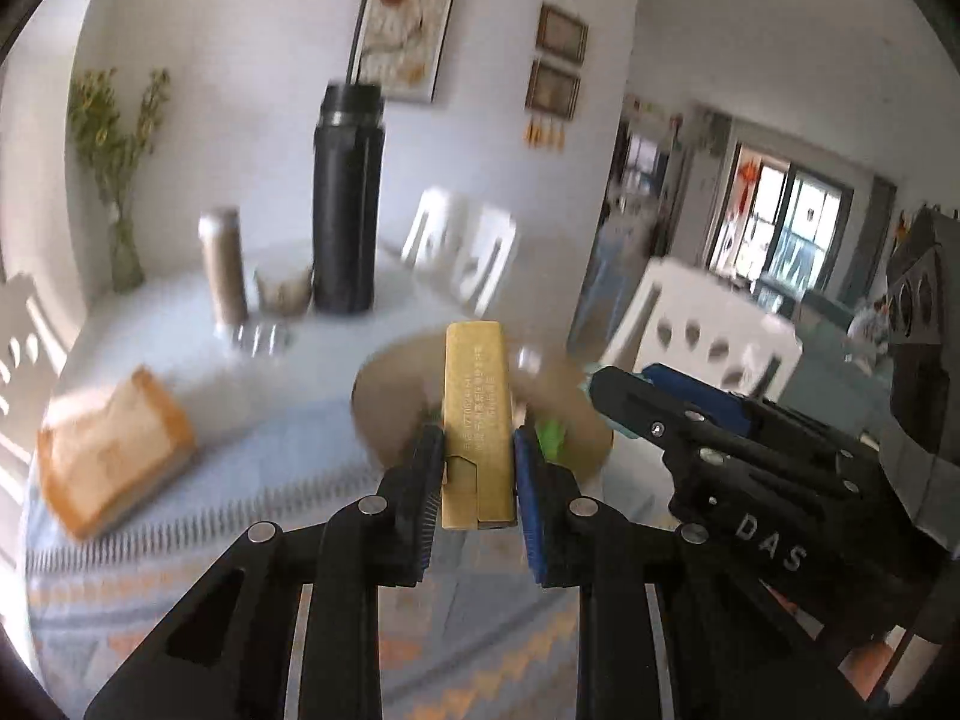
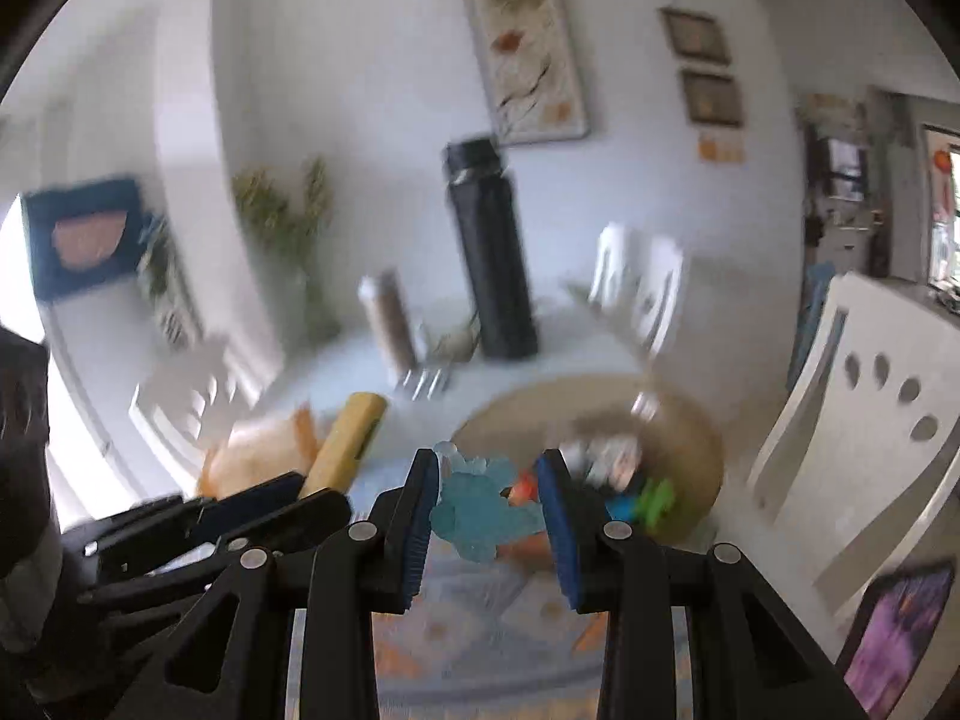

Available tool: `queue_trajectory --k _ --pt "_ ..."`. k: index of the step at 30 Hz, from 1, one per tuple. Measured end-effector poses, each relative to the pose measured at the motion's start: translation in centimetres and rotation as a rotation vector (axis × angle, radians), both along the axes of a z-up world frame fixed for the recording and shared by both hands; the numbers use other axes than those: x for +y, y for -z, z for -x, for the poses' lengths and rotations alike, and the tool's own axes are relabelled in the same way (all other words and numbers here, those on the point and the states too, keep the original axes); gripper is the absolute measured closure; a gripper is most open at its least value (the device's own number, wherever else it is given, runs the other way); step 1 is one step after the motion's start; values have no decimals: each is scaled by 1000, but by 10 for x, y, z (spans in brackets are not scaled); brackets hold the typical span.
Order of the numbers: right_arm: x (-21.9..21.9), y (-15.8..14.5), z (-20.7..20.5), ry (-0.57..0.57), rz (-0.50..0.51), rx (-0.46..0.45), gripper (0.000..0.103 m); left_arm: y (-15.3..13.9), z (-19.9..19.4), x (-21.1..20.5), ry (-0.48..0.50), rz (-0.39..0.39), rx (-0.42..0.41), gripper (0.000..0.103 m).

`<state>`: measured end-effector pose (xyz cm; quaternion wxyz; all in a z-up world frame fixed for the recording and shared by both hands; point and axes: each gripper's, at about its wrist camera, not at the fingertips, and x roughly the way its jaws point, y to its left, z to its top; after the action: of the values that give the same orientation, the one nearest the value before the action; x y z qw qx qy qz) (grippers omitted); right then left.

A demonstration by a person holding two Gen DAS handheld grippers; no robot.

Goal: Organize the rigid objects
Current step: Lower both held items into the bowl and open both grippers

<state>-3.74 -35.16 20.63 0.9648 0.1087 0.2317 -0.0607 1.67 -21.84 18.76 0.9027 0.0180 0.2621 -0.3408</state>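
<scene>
Left tool [image 1: 479,456] clamped; right tool [image 2: 489,504] apparently gripping too.

The left gripper [image 1: 479,450] has black angular linkage arms, silver round pivot pins and ribbed blue pads [image 1: 531,504]. The right gripper [image 2: 489,501] is built alike; seen from the left camera, its black body carries white letters "DAS".
</scene>
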Motion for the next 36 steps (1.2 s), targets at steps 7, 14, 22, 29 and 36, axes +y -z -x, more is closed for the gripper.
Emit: queue_trajectory --k 7,14,22,29,36 --pt "-48 17 -55 178 -28 10 70 31 -59 -36 -78 33 21 82" --pt "-97 57 -77 175 -188 123 69 77 -81 -62 -57 -37 125 82" --pt "-107 79 -82 151 -326 212 48 54 -60 -48 -93 -84 92 64" --pt "-79 22 -29 112 -309 96 36 -8 -12 20 -179 -42 -6 37" --pt "-19 -20 27 23 -255 42 20 -54 70 91 -261 -7 -147 36"
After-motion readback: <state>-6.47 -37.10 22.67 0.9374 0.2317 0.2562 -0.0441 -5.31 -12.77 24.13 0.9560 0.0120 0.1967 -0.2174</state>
